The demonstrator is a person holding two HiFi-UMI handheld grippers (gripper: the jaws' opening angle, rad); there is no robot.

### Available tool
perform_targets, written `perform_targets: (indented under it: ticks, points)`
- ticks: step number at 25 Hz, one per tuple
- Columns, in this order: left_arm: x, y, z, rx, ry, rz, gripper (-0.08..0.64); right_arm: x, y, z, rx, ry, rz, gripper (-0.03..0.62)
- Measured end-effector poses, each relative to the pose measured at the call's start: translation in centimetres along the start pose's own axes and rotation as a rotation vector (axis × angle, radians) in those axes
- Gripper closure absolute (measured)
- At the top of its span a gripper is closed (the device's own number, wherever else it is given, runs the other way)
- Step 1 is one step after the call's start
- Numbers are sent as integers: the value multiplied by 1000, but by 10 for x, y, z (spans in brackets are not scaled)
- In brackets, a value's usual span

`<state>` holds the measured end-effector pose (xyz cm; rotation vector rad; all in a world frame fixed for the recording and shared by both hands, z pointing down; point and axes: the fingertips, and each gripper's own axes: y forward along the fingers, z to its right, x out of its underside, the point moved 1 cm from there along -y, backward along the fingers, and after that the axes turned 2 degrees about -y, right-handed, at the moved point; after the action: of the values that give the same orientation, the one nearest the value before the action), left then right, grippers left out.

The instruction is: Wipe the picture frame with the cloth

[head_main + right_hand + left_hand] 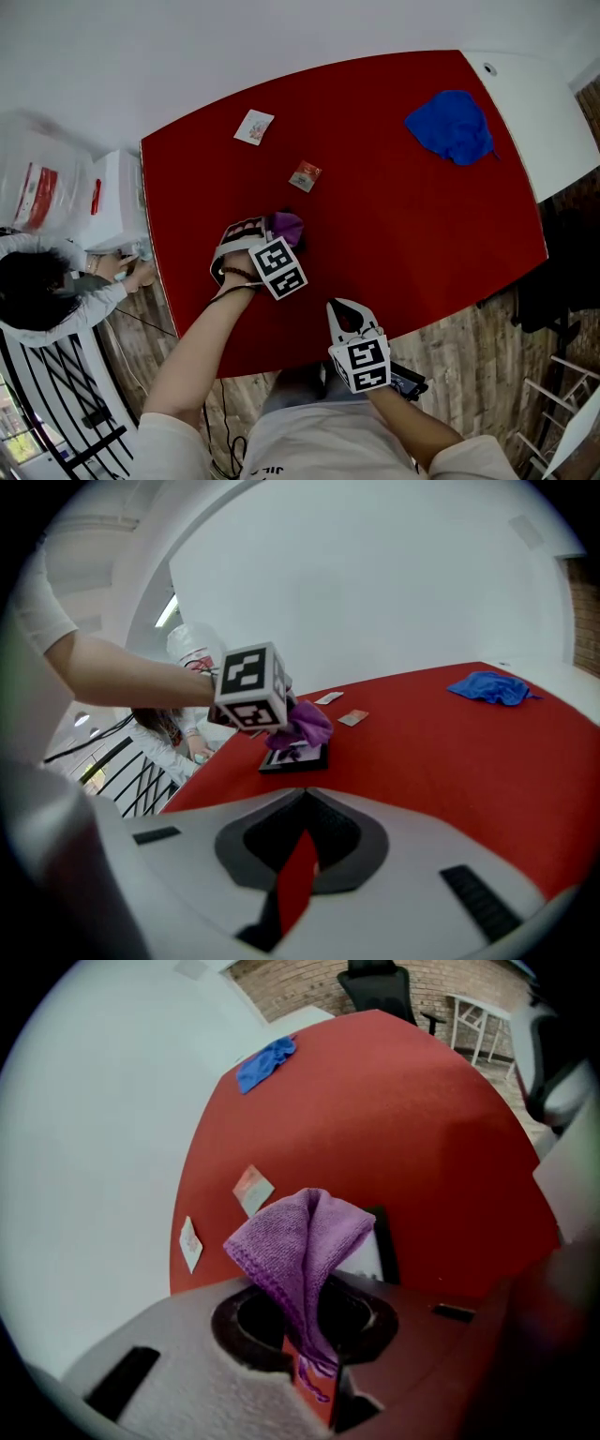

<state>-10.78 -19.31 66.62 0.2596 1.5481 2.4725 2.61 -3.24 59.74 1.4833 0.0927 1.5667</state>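
A purple cloth (287, 226) hangs bunched from my left gripper (273, 228), which is shut on it over the near-left part of the red table (403, 216). In the left gripper view the purple cloth (305, 1241) stands up out of the left gripper (310, 1337). It covers most of a black picture frame (382, 1239) lying flat on the table. The right gripper view shows the frame (297, 757) under the cloth (307, 724). My right gripper (341, 308) is shut and holds nothing, near the table's front edge, apart from the frame.
A blue cloth (451, 126) lies at the table's far right. Two small cards (254, 127) (305, 175) lie beyond the frame. A person (47, 295) crouches left of the table beside white boxes (111, 199) and a black railing (66, 403).
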Motion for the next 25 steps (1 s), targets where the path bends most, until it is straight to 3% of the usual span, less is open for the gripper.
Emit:
perform_targets:
  ticks: [4, 7, 13, 25]
  points:
    - [-17, 12, -42, -10, -55, -5, 497, 6, -8, 6, 14, 12, -6, 588]
    - [-23, 23, -49, -2, -59, -22, 497, 11, -13, 13, 27, 21, -15, 588]
    - [-31, 25, -13, 34, -14, -19, 497, 17, -15, 25, 38, 29, -23, 588]
    - [-26, -1, 52, 26, 92, -7, 497, 8, -5, 17, 6, 4, -17, 588]
